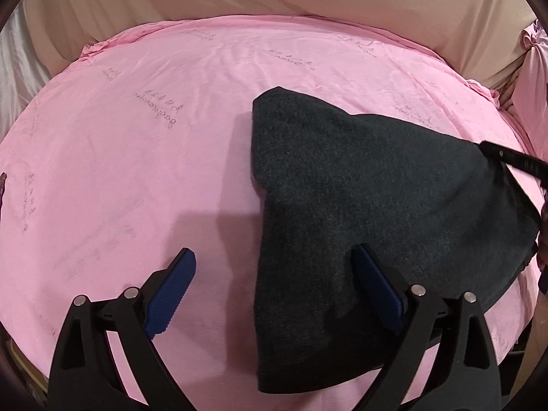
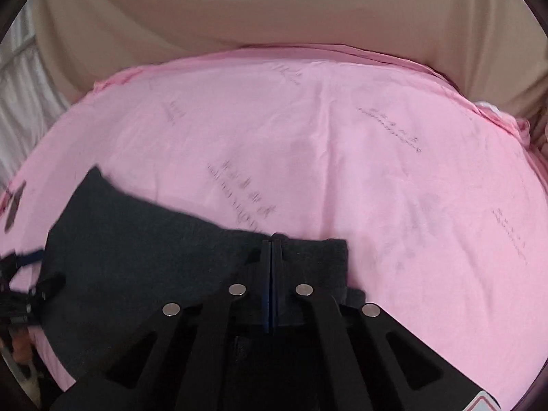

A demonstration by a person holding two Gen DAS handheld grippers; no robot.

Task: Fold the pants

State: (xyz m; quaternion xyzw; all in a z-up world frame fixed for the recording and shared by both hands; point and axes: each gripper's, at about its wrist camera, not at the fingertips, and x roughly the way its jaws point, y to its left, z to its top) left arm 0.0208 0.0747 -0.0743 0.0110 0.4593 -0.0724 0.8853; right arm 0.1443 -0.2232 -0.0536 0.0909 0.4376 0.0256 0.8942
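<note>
My left hand-held gripper (image 1: 274, 294) spread wide over the near left edge of the dark folded pants (image 1: 376, 188), centre right of frame, my right hand-held gripper (image 2: 272, 267) clamped on their right edge, bare pink sheet (image 1: 120, 171) at left and beyond.

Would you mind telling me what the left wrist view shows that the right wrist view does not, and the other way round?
Only the left wrist view shows the left gripper up close, its jaws wide apart with nothing between them, one blue pad over bare sheet and the other over the pants. Only the right wrist view shows the right gripper with its jaws shut at the pants' edge; whether fabric is pinched is unclear. Both show the dark pants folded on the pink sheet with the beige cloth behind.
</note>
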